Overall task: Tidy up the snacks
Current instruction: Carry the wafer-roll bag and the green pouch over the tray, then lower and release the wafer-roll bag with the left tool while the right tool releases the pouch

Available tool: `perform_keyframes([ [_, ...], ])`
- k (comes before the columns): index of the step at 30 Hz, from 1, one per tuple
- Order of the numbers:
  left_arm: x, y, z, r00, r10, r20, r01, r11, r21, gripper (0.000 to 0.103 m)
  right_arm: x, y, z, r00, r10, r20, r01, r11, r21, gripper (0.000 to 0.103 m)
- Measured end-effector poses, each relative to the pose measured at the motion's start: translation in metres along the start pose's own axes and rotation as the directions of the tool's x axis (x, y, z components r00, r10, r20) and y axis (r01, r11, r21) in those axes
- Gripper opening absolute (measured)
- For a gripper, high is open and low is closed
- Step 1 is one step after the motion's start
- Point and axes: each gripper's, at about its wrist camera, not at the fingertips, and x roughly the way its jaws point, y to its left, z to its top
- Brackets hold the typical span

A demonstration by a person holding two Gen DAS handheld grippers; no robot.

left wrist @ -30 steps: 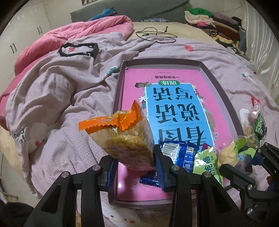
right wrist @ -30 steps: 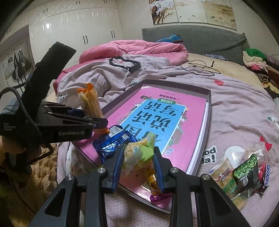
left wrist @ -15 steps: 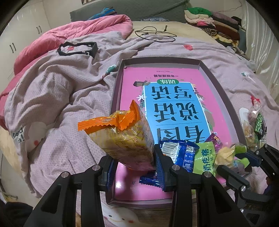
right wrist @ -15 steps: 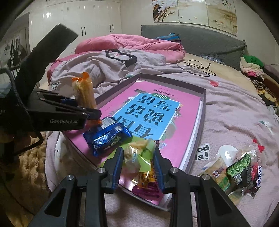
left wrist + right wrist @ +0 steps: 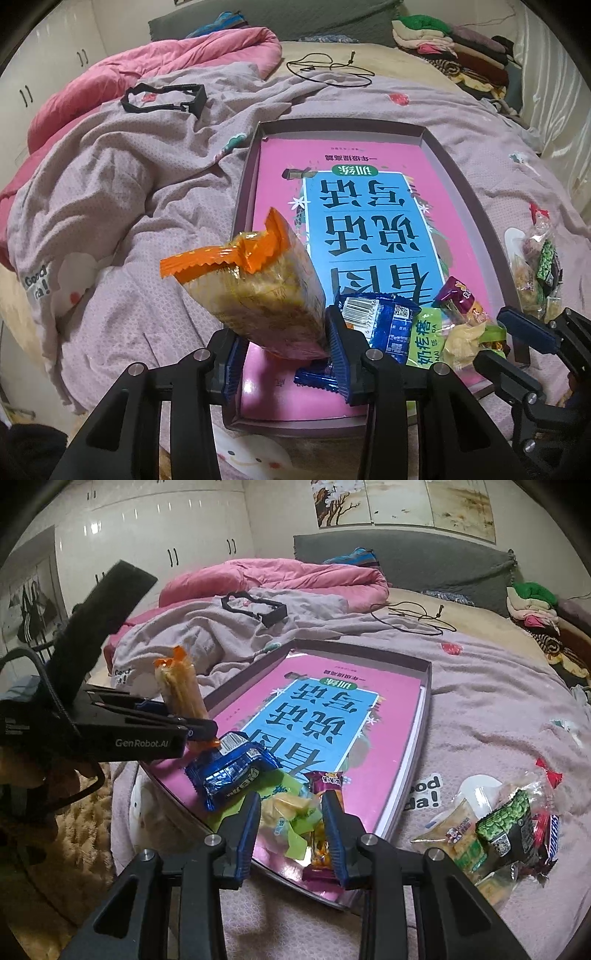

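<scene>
Left wrist view: the left tongs (image 5: 286, 350) are opening around the orange-sealed snack pack (image 5: 255, 291), held upright over the tray (image 5: 476, 218); released, it may topple onto the bed. Its base is hidden.

Right wrist view: the right tongs (image 5: 291, 823) grip a yellow-green candy bag (image 5: 286, 812) over the tray corner; the bag's underside is hidden.
</scene>
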Motion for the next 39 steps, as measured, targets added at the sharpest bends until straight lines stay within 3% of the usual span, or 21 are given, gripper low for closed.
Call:
perform_keyframes([
  [7, -0.003, -0.002, 0.0, 1.0, -0.003, 0.002, 0.003, 1.0, 0.008, 0.051, -0.006, -0.001, 0.001, 1.0, 0.003, 0.015, -0.003, 1.0, 0.009, 0.035],
  [15, -0.006, -0.004, 0.0, 1.0, -0.005, 0.002, 0.005, 1.0, 0.01, 0.053, -0.014, -0.006, 0.0, 1.0, -0.005, 0.028, 0.004, 1.0, 0.031, 0.041],
  [19, -0.01, -0.004, 0.0, 1.0, -0.007, 0.01, 0.007, 1.0, 0.006, 0.064, -0.018, -0.009, 0.0, 0.999, -0.012, 0.036, 0.01, 0.999, 0.048, 0.046],
  [34, -0.025, -0.007, 0.004, 0.998, -0.038, 0.046, 0.038, 0.999, 0.008, 0.067, -0.03, -0.018, 0.001, 0.996, -0.044, 0.072, 0.038, 0.996, 0.084, 0.054],
  [37, -0.029, -0.008, 0.005, 0.997, -0.042, 0.059, 0.042, 0.999, 0.007, 0.075, -0.033, -0.02, 0.001, 0.996, -0.052, 0.079, 0.044, 0.995, 0.093, 0.054],
  [39, -0.032, -0.008, 0.005, 0.996, -0.051, 0.069, 0.051, 0.999, 0.005, 0.075, -0.035, -0.022, 0.001, 0.995, -0.057, 0.085, 0.049, 0.994, 0.097, 0.055],
])
